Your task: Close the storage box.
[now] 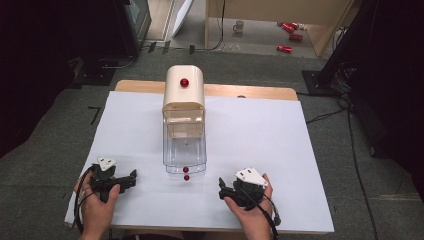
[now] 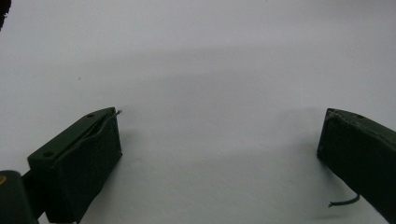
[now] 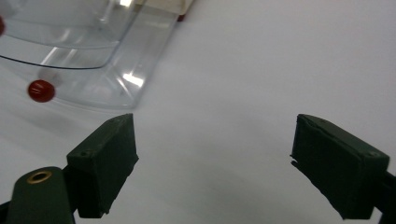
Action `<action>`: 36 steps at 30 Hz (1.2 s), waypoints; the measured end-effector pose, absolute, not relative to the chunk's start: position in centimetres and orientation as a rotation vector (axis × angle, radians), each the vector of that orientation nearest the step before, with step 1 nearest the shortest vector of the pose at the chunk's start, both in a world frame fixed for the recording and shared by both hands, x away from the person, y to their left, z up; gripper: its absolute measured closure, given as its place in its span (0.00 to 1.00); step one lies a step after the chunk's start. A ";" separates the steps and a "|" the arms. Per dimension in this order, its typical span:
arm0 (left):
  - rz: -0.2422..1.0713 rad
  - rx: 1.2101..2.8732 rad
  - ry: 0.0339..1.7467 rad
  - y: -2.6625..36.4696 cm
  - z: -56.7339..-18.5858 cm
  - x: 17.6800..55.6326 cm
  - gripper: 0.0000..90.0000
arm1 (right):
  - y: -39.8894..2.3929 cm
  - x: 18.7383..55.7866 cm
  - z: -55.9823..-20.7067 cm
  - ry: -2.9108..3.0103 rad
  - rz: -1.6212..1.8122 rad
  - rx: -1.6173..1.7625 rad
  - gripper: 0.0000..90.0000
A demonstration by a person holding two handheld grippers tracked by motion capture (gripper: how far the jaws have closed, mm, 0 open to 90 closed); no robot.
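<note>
Both the left gripper (image 1: 131,178) at lower left and the right gripper (image 1: 223,189) at lower right were released, empty, flanking the pulled-out clear drawers (image 1: 185,150) at centre.

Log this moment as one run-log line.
left gripper: open, empty | right gripper: open, empty | clear drawers: pulled out of cream cabinet | both on white table

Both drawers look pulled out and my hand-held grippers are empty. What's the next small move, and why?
Probably bring the right hand-held gripper up and left to the red knob of the lower clear drawer. Its jaws stand open with nothing between them, and in the right gripper view that knob lies just beyond its left jaw. The left hand-held gripper is farther off.
</note>
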State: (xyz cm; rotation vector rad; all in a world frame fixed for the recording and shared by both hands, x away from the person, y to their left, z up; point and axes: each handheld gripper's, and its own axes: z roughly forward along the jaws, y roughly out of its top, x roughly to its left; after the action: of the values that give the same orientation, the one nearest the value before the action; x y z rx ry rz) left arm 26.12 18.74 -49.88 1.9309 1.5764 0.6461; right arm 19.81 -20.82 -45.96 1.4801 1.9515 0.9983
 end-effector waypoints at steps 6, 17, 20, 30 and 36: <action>0.646 1.931 1.577 18.7 -49.9 26.1 0.00 | -17.7 19.5 -45.8 1.982 1.049 1.416 0.25; 0.646 1.931 1.577 18.7 -49.9 26.1 0.00 | -13.9 19.2 -45.5 2.035 1.156 1.346 0.51; 0.646 1.932 1.577 18.7 -49.9 26.1 0.00 | -12.8 19.2 -45.4 2.045 1.196 1.317 0.63; 0.647 1.932 1.576 18.7 -49.9 26.1 0.00 | -10.8 19.7 -45.3 2.055 1.238 1.310 0.76; 0.647 1.932 1.576 18.7 -49.9 26.1 0.00 | -10.7 20.2 -45.8 2.023 1.264 1.369 0.82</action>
State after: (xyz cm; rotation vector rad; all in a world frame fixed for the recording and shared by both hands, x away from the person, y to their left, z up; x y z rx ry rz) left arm 26.12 18.74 -49.88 1.9317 1.5762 0.6467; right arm 20.16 -10.67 -45.79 1.3687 2.0227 1.2642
